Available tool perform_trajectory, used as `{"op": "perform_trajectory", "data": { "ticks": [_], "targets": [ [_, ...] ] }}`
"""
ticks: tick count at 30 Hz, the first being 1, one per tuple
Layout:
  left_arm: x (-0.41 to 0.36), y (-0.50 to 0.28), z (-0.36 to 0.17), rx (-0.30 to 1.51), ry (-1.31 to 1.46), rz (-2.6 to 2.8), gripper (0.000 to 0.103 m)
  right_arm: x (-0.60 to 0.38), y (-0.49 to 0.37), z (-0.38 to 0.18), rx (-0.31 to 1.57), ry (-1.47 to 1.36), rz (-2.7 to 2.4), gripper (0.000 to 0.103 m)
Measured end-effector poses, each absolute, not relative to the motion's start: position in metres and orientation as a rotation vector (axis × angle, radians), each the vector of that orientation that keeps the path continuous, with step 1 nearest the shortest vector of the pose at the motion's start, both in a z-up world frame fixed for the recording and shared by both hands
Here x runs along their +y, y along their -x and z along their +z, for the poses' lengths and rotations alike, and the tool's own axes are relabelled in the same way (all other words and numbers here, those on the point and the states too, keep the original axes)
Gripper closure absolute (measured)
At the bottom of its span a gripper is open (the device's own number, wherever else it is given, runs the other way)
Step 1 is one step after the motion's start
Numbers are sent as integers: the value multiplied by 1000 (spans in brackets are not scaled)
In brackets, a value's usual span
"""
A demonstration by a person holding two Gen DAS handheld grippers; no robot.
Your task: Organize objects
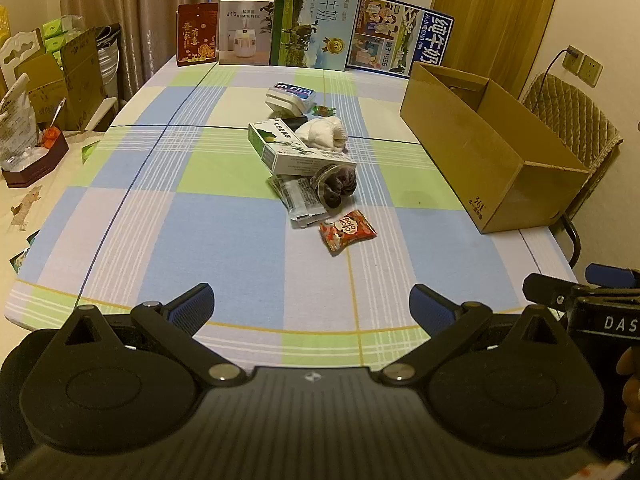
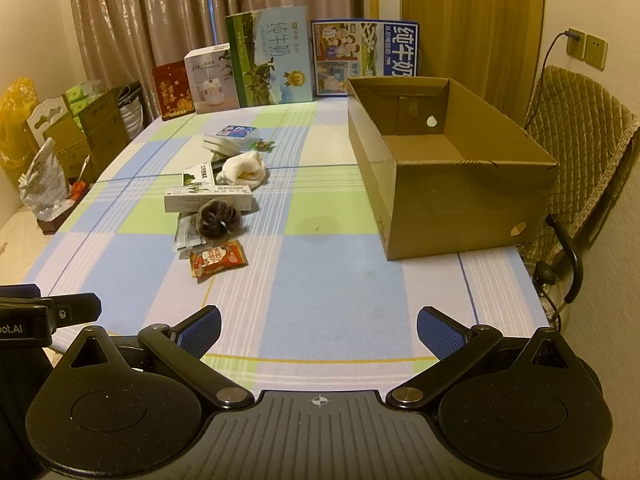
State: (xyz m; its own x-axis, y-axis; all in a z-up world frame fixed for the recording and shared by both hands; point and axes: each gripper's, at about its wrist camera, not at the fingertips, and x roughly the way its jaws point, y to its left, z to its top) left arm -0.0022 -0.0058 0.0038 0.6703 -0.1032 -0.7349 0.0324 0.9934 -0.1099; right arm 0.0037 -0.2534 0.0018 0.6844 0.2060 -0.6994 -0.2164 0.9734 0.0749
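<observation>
Checked worktop (image 2: pixel 332 292), curtained room. Both grippers low over near edge: left gripper (image 1: pixel 312 308) and right gripper (image 2: pixel 319 330), fingers spread wide, empty. Midway, clutter pile: red snack packet (image 1: pixel 347 231), dark hair tie (image 2: pixel 218 218), white-green carton (image 1: pixel 298 152), white cloth (image 1: pixel 324 133). Right: open cardboard box (image 2: pixel 452 184), interior visible only from right wrist.

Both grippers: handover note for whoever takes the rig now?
Left gripper: open, holding nothing, at the near table edge.
Right gripper: open, holding nothing, beside it.
Pile mid-table: red packet nearest, then dark scrunchie, white box, white cloth.
Carton on the right looks empty.
Done: nothing.
Left: probably move the whole pile into the carton.
</observation>
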Motion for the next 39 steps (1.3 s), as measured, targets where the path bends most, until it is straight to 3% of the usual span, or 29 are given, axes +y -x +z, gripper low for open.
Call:
{"op": "perform_trajectory", "data": {
  "ticks": [39],
  "targets": [
    [0, 3, 7, 825, 101, -71, 1, -249, -4, 2, 788, 10, 250, 2]
  ]
}}
